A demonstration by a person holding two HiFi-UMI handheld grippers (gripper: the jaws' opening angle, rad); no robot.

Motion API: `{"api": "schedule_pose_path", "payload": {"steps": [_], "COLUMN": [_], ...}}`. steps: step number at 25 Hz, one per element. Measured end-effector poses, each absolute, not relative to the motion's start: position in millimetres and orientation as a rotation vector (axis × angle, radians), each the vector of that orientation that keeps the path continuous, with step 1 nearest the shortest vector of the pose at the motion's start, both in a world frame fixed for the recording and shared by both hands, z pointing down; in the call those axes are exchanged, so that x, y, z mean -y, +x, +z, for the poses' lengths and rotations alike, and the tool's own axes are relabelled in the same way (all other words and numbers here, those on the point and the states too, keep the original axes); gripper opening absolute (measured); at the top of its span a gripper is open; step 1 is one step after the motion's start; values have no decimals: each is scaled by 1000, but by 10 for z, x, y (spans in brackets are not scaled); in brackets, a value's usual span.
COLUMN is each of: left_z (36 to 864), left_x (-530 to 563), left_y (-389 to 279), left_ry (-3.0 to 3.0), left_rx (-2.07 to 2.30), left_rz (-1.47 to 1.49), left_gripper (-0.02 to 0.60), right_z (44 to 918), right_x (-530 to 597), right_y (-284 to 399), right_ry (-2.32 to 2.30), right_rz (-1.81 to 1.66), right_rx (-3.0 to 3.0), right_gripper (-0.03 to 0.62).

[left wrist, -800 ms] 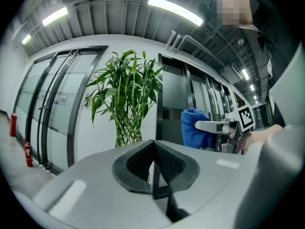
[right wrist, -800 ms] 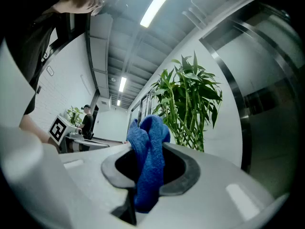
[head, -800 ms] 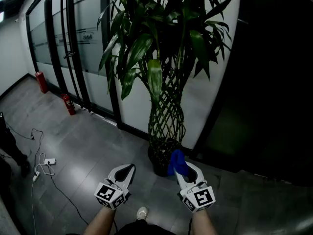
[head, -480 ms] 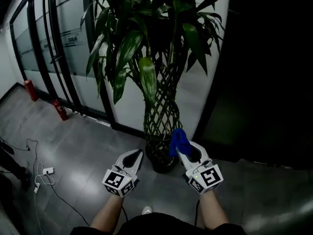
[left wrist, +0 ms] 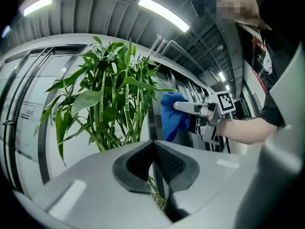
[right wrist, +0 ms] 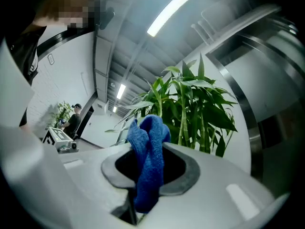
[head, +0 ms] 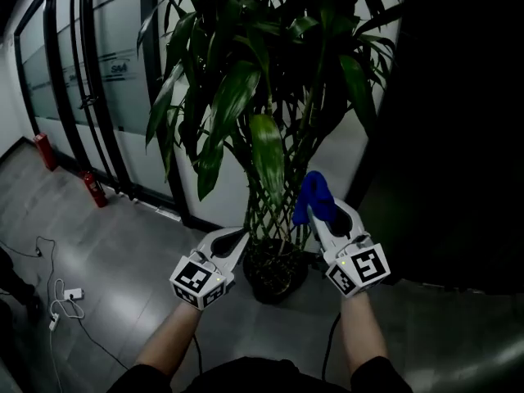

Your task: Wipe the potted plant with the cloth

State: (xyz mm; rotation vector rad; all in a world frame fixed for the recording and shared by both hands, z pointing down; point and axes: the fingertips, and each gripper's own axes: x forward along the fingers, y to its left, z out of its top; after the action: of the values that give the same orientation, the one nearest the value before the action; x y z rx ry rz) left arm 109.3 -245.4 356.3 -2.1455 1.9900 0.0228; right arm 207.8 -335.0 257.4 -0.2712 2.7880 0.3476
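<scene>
At the left edge of the floor [head: 139,244] two red fire extinguishers [head: 92,188] stand by the glass wall, and white cables [head: 61,297] lie near the lower left corner; the left tool [head: 237,237] has its jaws together with nothing between them, and it hangs low, just beside the pot [head: 274,275] on its left; the potted plant [head: 262,113] stands on the floor against the wall, in the middle, with a woven stem and long green leaves; the right tool [head: 321,207] is clamped on the blue cloth [head: 313,188], which is near the right side of the woven stem; whether the cloth touches the stem I cannot tell.
</scene>
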Motion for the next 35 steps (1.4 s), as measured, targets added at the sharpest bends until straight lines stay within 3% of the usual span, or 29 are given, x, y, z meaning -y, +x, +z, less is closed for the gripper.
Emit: {"api": "schedule_pose_path", "payload": {"steps": [6, 16, 25, 35], "left_z": [3140, 2593, 2625, 2574], "left_x": [2948, 3194, 3220, 3224], "left_y": [896, 761, 866, 845], "left_ry": [-2092, -1999, -1981, -1901], "left_rx": [-1933, -1944, -1897, -1889], "left_rz": [-51, -153, -282, -413], "left_gripper": [6, 6, 6, 6], "right_z": [2055, 1298, 1723, 2163], "right_x": [3442, 3331, 3157, 2955], "right_y": [1864, 1404, 939, 897], "right_ry": [-265, -298, -304, -181], "right_rz": [628, 1387, 2055, 2323], "right_rx": [-2732, -2619, -2457, -2354], "right_gripper": [87, 86, 87, 87]}}
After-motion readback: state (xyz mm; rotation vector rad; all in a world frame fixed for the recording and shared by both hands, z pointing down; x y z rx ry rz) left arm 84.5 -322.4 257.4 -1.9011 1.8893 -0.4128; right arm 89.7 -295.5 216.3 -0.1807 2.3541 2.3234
